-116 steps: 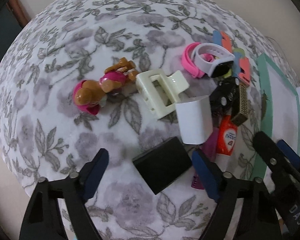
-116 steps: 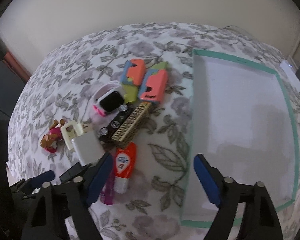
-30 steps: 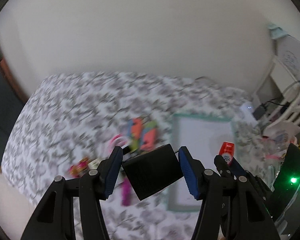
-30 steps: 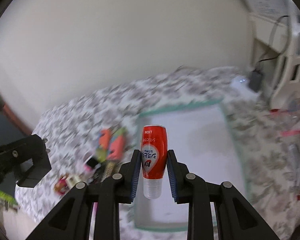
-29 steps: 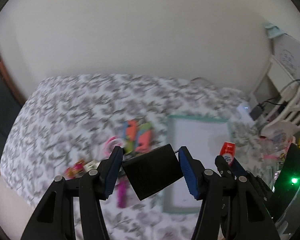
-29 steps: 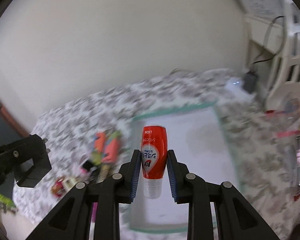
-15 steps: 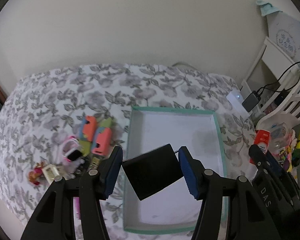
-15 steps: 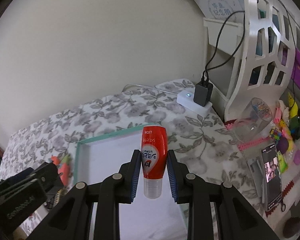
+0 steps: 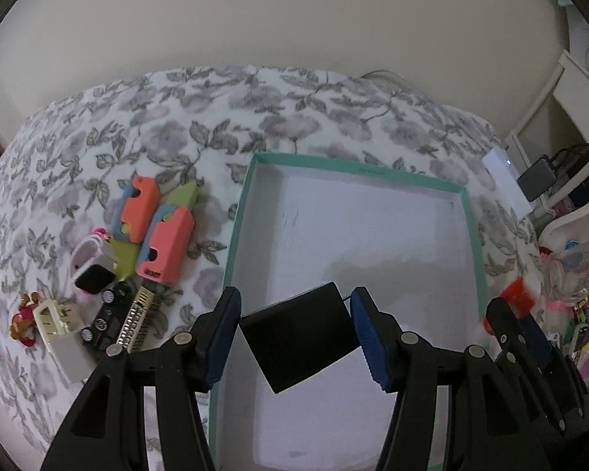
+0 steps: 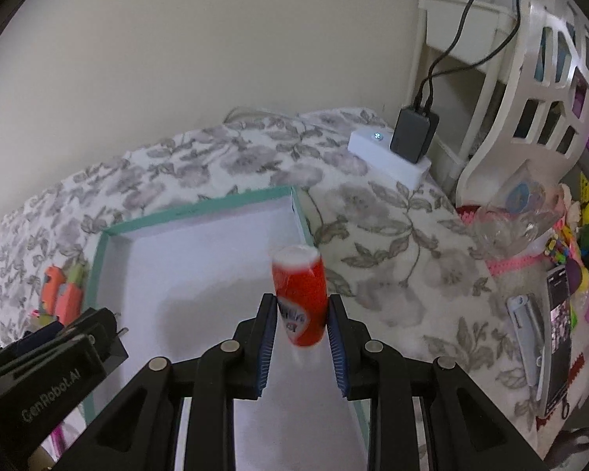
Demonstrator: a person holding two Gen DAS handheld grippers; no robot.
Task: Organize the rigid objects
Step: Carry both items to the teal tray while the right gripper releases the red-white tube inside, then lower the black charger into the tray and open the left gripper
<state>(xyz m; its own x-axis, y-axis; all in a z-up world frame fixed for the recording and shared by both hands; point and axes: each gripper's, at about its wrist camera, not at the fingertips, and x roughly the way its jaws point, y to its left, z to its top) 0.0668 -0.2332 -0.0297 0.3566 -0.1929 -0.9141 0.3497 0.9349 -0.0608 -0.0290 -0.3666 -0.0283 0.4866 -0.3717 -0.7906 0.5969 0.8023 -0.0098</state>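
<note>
A black box is clamped corner-down between the blue pads of my left gripper, which is shut on it and hangs over the near left part of the white tray with a teal rim. My right gripper is shut on a red tube, blurred and slightly tilted, above the tray's right side. In the left wrist view the right gripper shows at the right edge. In the right wrist view the left gripper's body shows at the lower left.
Left of the tray lies a pile: orange-and-green toys, a white watch, a cream hair claw, a gold comb. A white power strip, a white chair, a phone and toy clutter stand right.
Both grippers have sunk toward the tray, which now looks larger and closer. The red tube looks blurred and has tipped a little in the right jaws. Both grips hold.
</note>
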